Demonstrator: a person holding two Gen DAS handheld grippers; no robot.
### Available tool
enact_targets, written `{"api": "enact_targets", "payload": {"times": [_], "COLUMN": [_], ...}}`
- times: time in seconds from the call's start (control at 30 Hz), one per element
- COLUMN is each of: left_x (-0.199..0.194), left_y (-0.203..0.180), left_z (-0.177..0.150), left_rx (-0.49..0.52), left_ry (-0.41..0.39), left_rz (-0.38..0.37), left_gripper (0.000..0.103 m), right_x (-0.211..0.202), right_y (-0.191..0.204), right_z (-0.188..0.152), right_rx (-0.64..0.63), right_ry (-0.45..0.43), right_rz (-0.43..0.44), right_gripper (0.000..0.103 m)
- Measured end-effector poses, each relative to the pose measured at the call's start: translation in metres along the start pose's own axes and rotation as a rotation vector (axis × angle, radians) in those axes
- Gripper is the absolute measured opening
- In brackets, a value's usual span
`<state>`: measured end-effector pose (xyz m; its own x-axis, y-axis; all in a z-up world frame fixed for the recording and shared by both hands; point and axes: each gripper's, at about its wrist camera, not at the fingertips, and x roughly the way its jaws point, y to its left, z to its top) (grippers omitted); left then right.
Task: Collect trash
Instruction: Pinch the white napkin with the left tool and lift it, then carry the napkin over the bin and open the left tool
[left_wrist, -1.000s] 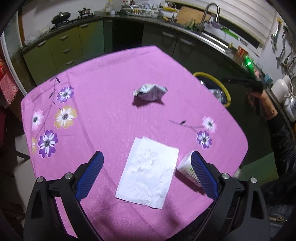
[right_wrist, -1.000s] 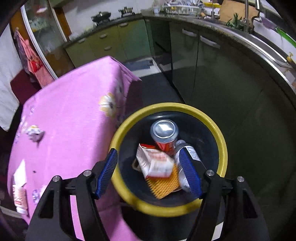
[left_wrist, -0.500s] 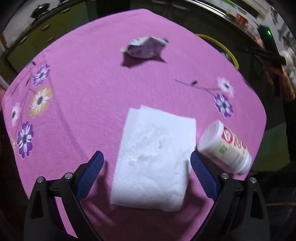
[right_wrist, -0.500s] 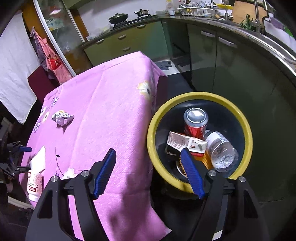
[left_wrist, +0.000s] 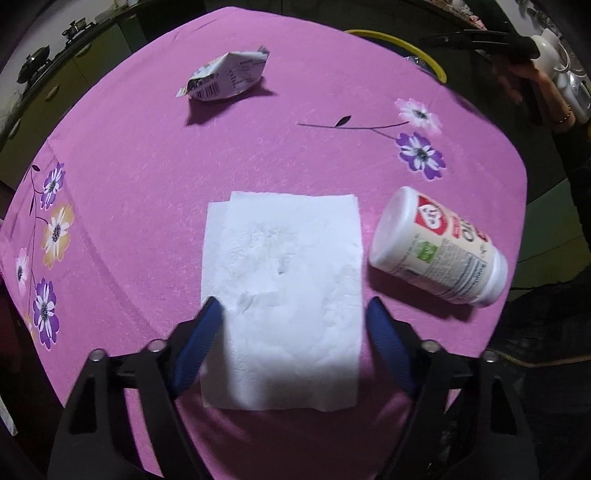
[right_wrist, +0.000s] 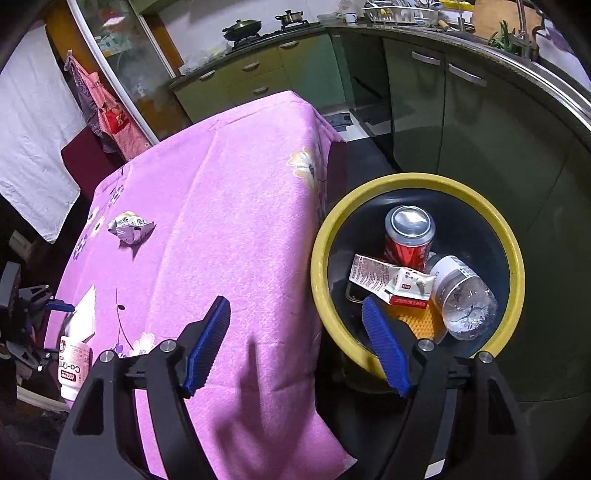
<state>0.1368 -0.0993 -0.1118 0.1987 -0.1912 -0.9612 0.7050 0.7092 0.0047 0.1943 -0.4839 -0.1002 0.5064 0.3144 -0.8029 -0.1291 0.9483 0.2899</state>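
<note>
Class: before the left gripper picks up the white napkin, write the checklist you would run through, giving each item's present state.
1. Left gripper open: ok.
2. White napkin lies between its fingers: ok.
3. Fingers touching the tablecloth: cannot tell.
4. White bottle apart from the napkin: ok, lying just beside its right edge.
5. Right gripper open and holding nothing: ok.
6. Yellow-rimmed bin has room: ok, it is only partly filled.
</note>
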Motion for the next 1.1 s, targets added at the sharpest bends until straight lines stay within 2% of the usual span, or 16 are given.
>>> {"api": "enact_targets", "payload": {"times": [0.1, 0.17, 0.23, 0.3, 0.4, 0.47, 0.67, 0.8, 0.87, 0.97, 1.1], "left_x": [0.0, 0.002, 0.0, -0.002, -0.004, -0.007, -0.037, -0.064, -0.074, -0.086, -0.091], "left_y": [0.001, -0.002, -0.002, 0.002, 0.004, 0.005, 0.01, 0.011, 0.008, -0.004, -0.034], "left_z": [0.001, 0.003, 0.003, 0.004, 0.003, 0.003, 0.01, 0.03, 0.046, 0.081, 0.138], "left_rx": [-0.002, 0.003, 0.001, -0.011, -0.021, -0.025, -0.03, -0.006, 0.011, 0.071, 0.188], "left_ry": [-0.01, -0.015, -0.02, -0.021, -0.018, -0.024, -0.09, -0.133, -0.152, -0.178, -0.202], "left_rz": [0.006, 0.009, 0.01, 0.017, 0.022, 0.022, 0.041, 0.038, 0.028, 0.013, -0.034], "left_gripper": [0.068, 0.062, 0.051, 0.03, 0.014, 0.009, 0.006, 0.006, 0.006, 0.006, 0.006], "right_x": [-0.001, -0.001, -0.002, -0.001, 0.001, 0.001, -0.002, -0.013, -0.021, -0.035, -0.058], "right_y": [0.0, -0.001, 0.0, 0.0, 0.002, 0.003, 0.001, -0.004, -0.007, -0.011, -0.021], "right_z": [0.0, -0.001, -0.001, -0.002, -0.002, -0.002, -0.002, -0.005, -0.008, -0.014, -0.024], "right_rx": [0.0, 0.008, 0.01, 0.008, 0.004, 0.004, 0.01, 0.025, 0.033, 0.045, 0.055], "right_ry": [0.002, 0.003, 0.001, 0.003, 0.006, 0.006, -0.004, -0.024, -0.039, -0.054, -0.079], "right_rz": [0.003, 0.015, 0.018, 0.019, 0.023, 0.027, 0.023, 0.017, 0.01, -0.013, -0.094], "right_gripper": [0.074, 0.074, 0.074, 0.075, 0.075, 0.075, 0.075, 0.075, 0.081, 0.081, 0.081]}}
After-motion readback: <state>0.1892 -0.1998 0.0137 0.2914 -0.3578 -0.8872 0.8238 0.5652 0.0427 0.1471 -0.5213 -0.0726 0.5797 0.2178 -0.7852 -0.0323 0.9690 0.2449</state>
